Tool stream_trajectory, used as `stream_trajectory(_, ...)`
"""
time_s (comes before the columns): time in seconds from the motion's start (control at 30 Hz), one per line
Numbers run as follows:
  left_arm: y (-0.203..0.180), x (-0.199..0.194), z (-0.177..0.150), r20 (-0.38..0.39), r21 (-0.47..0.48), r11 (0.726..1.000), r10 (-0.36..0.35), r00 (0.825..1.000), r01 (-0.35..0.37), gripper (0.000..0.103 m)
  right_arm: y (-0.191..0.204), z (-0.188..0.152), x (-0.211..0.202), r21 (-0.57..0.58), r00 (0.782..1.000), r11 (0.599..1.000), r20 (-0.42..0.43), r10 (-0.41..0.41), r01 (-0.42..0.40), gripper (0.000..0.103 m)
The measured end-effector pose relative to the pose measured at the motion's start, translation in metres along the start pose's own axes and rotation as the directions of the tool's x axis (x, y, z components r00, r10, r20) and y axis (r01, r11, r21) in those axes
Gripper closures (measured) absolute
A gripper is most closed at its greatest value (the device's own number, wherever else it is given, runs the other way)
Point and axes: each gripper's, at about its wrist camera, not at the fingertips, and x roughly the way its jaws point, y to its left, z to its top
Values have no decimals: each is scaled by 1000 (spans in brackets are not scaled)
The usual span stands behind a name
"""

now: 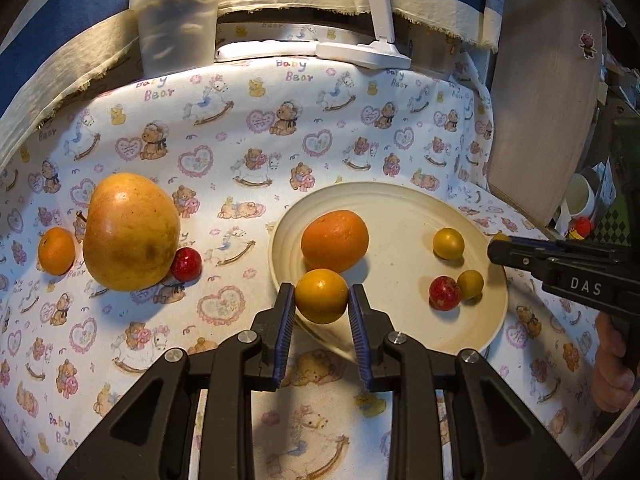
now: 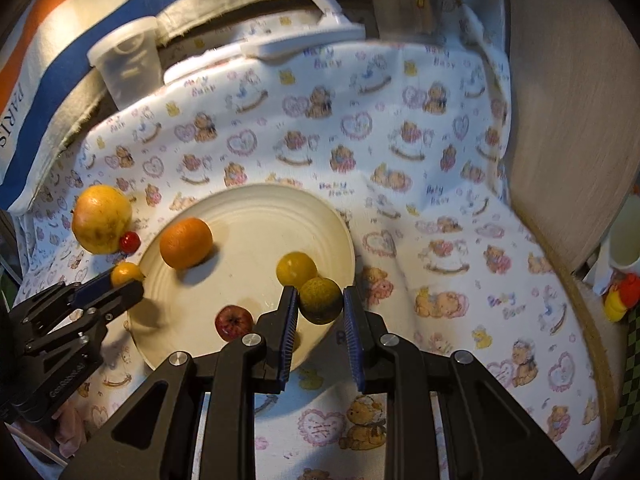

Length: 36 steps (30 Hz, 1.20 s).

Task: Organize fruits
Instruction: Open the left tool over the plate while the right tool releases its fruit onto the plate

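My left gripper (image 1: 322, 300) is shut on a yellow-orange fruit (image 1: 322, 295) and holds it over the near-left rim of the cream plate (image 1: 404, 216). On the plate lie an orange (image 1: 334, 246), a yellow plum (image 1: 448, 243), a red fruit (image 1: 444, 293) and an olive-yellow fruit (image 1: 470, 284). My right gripper (image 2: 320, 304) is shut on a dark yellow-green fruit (image 2: 321, 300) at the plate's near-right edge (image 2: 344, 236). Off the plate to the left sit a big grapefruit (image 1: 130, 232), a small orange (image 1: 56, 251) and a red fruit (image 1: 186, 264).
A printed bear cloth (image 1: 256, 152) covers the table. A clear plastic tub (image 1: 176, 20) and a white lamp base (image 1: 360, 54) stand at the back. A round wooden board (image 1: 548, 92) leans at the right, with a cup (image 1: 580, 198) behind it.
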Motion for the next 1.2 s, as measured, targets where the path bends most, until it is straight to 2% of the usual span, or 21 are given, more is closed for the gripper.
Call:
stream_trajectory(0.07,0,0,-1,-2,0,1000,-3,1000,3,77,-2,-1,1,8,1000,1000,-9,15,-15,79)
stream_trajectory(0.37,-8,-7,-3,17,48,999,6,1000,-7,75,-1,-2,0,-5,1000,1000,0,-13,13,79)
stream_trajectory(0.63,-4,-13,-1,60,40,998,41,997,-43,56,-3,-2,0,10,1000,1000,-1,-1,1,79)
stream_trajectory(0.7,-2,-16,0,74,32,998,52,996,-54,47,-2,-2,-2,6,1000,1000,6,1,-2,79)
stream_trajectory(0.87,5,-24,2,93,-14,997,83,992,-82,15,1,-1,-2,-2,1000,1000,8,-4,4,79)
stream_trajectory(1.2,9,-39,5,144,-28,994,110,983,-107,14,-3,-1,-1,22,1000,1000,-2,-1,1,76)
